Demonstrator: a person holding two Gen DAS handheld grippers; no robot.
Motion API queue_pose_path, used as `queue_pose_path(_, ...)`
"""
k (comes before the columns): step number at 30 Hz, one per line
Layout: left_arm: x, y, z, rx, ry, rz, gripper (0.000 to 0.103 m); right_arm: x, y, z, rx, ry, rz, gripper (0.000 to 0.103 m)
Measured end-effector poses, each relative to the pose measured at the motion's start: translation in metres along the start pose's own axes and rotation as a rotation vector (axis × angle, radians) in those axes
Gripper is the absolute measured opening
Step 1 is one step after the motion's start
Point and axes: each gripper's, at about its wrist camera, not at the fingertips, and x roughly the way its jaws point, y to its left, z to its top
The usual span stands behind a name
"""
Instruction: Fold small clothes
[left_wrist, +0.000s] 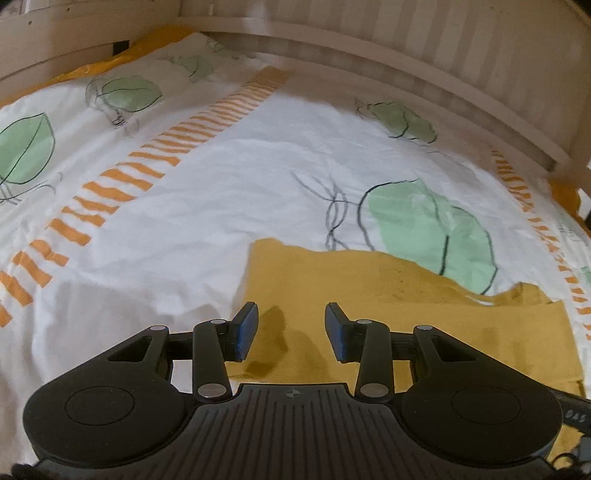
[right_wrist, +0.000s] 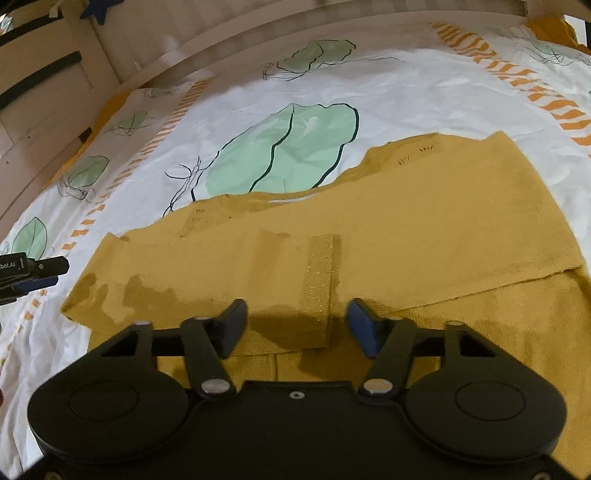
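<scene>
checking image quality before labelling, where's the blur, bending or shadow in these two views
Left wrist view: fisheye bends the bed rail into an arc; the bedsheet is smeared at the far edges; the left gripper shadows the yellow garment. Right wrist view: sharper; the right gripper throws dark shadow patches on the garment.
</scene>
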Motion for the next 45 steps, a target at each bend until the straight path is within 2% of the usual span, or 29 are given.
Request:
queue_pose_path(1, 0.001, 0.002, 0.0, -0.001, 0.006, 0.004, 0.039, 0.0, -0.001, 0.0, 0.002, -0.002, 0.008, 0.054)
queue_pose_path(2, 0.003, 0.004, 0.0, -0.005, 0.01, 0.006, 0.039, 0.0, -0.003, 0.0, 0.007, -0.003, 0.021, 0.043)
queue_pose_path(3, 0.004, 0.006, 0.0, -0.012, 0.014, 0.006, 0.039, 0.0, -0.005, 0.0, 0.018, 0.0, 0.038, 0.037)
queue_pose_path(4, 0.004, 0.008, 0.0, -0.019, 0.016, 0.004, 0.039, 0.001, -0.006, 0.0, 0.027, 0.003, 0.043, 0.036)
queue_pose_path(5, 0.004, 0.01, 0.0, -0.025, 0.015, 0.002, 0.039, 0.001, -0.006, 0.001, 0.029, 0.005, 0.046, 0.029)
queue_pose_path(6, 0.004, 0.012, 0.0, -0.029, 0.014, 0.002, 0.039, 0.002, -0.006, 0.001, 0.024, 0.006, 0.051, 0.015)
queue_pose_path(10, 0.001, 0.015, 0.003, -0.05, -0.001, 0.006, 0.038, -0.006, -0.001, 0.008, 0.021, -0.018, 0.076, 0.01)
queue_pose_path(15, 0.001, 0.018, 0.005, -0.063, -0.005, 0.008, 0.039, -0.043, 0.004, 0.037, -0.033, -0.148, 0.08, 0.008)
queue_pose_path(17, 0.002, 0.016, 0.004, -0.059, 0.0, 0.007, 0.039, -0.057, -0.002, 0.047, -0.033, -0.193, 0.06, 0.008)
queue_pose_path(20, 0.005, 0.012, 0.003, -0.047, 0.01, 0.003, 0.039, -0.069, -0.018, 0.057, -0.035, -0.241, -0.034, 0.008)
queue_pose_path(28, 0.015, -0.008, -0.006, 0.018, 0.045, -0.025, 0.039, -0.068, -0.065, 0.061, 0.001, -0.242, -0.224, 0.008)
queue_pose_path(32, 0.023, -0.017, -0.012, 0.059, 0.07, -0.027, 0.039, -0.073, -0.084, 0.061, 0.022, -0.252, -0.285, 0.008)
queue_pose_path(33, 0.024, -0.019, -0.013, 0.063, 0.074, -0.028, 0.039, -0.075, -0.091, 0.06, 0.044, -0.25, -0.278, 0.009)
queue_pose_path(36, 0.026, -0.022, -0.013, 0.059, 0.079, -0.035, 0.039, -0.066, -0.105, 0.054, 0.125, -0.221, -0.172, 0.019)
queue_pose_path(38, 0.025, -0.023, -0.012, 0.056, 0.076, -0.037, 0.039, -0.053, -0.107, 0.049, 0.141, -0.189, -0.122, 0.021)
queue_pose_path(40, 0.026, -0.023, -0.012, 0.056, 0.073, -0.036, 0.039, -0.039, -0.103, 0.044, 0.132, -0.153, -0.094, 0.032)
queue_pose_path(41, 0.026, -0.024, -0.012, 0.057, 0.074, -0.036, 0.039, -0.034, -0.101, 0.042, 0.125, -0.139, -0.081, 0.044)
queue_pose_path(42, 0.026, -0.024, -0.012, 0.058, 0.075, -0.035, 0.039, -0.029, -0.099, 0.039, 0.118, -0.128, -0.067, 0.049)
queue_pose_path(45, 0.029, -0.024, -0.013, 0.059, 0.084, -0.032, 0.039, -0.02, -0.093, 0.034, 0.104, -0.097, -0.047, 0.05)
